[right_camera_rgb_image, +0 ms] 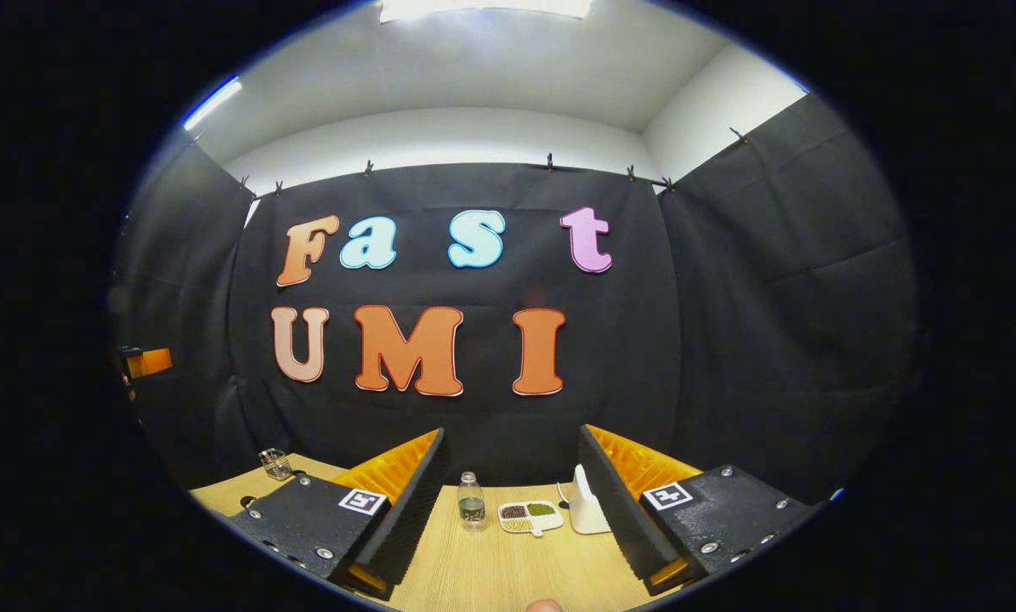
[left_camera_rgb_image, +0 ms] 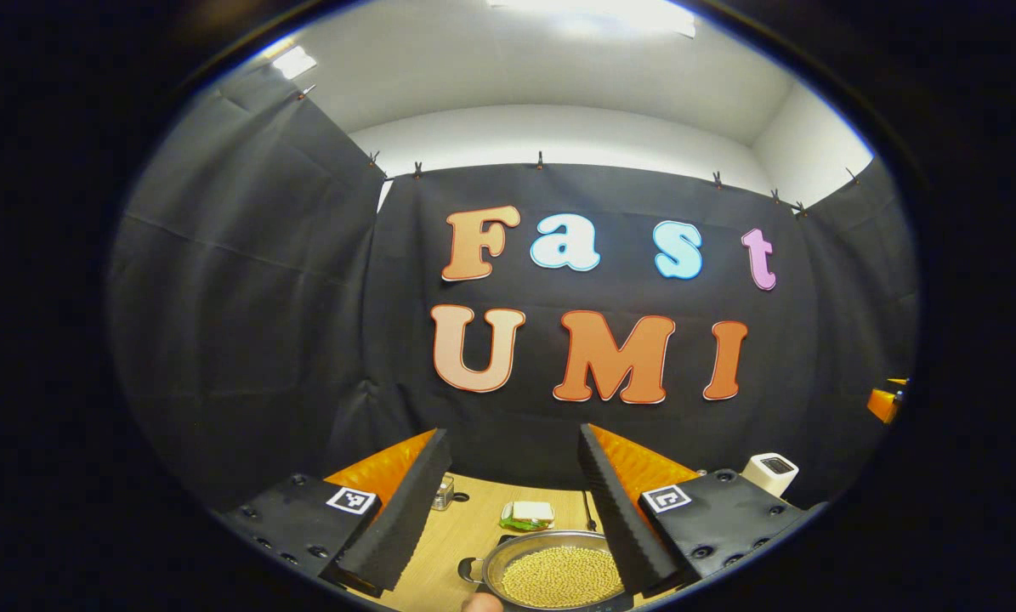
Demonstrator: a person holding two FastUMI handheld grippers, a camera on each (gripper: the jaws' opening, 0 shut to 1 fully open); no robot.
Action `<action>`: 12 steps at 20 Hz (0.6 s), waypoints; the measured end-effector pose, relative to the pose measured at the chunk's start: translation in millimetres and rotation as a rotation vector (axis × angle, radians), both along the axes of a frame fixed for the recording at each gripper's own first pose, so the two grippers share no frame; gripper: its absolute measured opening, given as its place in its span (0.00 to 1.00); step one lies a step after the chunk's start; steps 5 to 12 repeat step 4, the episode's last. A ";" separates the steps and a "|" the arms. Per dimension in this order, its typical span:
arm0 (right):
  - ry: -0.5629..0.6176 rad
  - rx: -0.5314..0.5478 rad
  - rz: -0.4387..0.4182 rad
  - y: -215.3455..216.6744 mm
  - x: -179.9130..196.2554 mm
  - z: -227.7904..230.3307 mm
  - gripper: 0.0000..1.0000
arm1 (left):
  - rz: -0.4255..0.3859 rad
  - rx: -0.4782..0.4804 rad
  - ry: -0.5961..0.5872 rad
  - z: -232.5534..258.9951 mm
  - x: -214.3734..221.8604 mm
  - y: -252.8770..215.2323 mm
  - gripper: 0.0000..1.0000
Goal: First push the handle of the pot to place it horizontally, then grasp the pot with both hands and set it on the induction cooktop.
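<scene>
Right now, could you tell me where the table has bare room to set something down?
Bare wood lies in front of the water bottle and divided dish. It is crowded around the pot, with a green-and-white item just behind it.

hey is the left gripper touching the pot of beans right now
Apart. In the left gripper view the left gripper stands open above the table, and the pot lies below and beyond its fingertips, with bare wooden table between.

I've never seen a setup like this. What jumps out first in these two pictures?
In the left gripper view, a metal pot full of small yellow beans sits low between the open left gripper fingers. In the right gripper view, a plastic bottle and a divided dish of beans stand on the wooden table.
</scene>
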State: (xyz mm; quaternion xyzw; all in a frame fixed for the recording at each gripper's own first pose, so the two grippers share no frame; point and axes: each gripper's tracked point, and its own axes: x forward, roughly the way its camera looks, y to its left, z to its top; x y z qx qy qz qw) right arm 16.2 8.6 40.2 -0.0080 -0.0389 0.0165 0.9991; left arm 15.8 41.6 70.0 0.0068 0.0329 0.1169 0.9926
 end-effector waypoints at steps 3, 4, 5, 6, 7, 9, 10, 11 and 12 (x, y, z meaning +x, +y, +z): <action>-0.001 -0.002 0.001 -1.7 0.2 -0.9 0.94 | -0.011 -0.017 0.011 -5.1 3.0 -3.6 0.98; -0.004 -0.003 -0.001 -2.1 -0.4 -0.4 0.94 | -0.008 -0.014 0.013 -5.9 3.6 -4.3 0.98; -0.004 -0.003 -0.001 -2.1 -0.4 -0.4 0.94 | -0.008 -0.014 0.013 -5.9 3.6 -4.3 0.98; -0.004 -0.003 -0.001 -2.1 -0.4 -0.4 0.94 | -0.008 -0.014 0.013 -5.9 3.6 -4.3 0.98; -0.004 -0.003 -0.001 -2.1 -0.4 -0.4 0.94 | -0.008 -0.014 0.013 -5.9 3.6 -4.3 0.98; -0.004 -0.003 -0.001 -2.1 -0.4 -0.4 0.94 | -0.008 -0.014 0.013 -5.9 3.6 -4.3 0.98; -0.004 -0.003 -0.001 -2.1 -0.4 -0.4 0.94 | -0.008 -0.014 0.013 -5.9 3.6 -4.3 0.98; -0.004 -0.003 -0.001 -2.1 -0.4 -0.4 0.94 | -0.008 -0.014 0.013 -5.9 3.6 -4.3 0.98; -0.004 -0.003 -0.001 -2.1 -0.4 -0.4 0.94 | -0.008 -0.014 0.013 -5.9 3.6 -4.3 0.98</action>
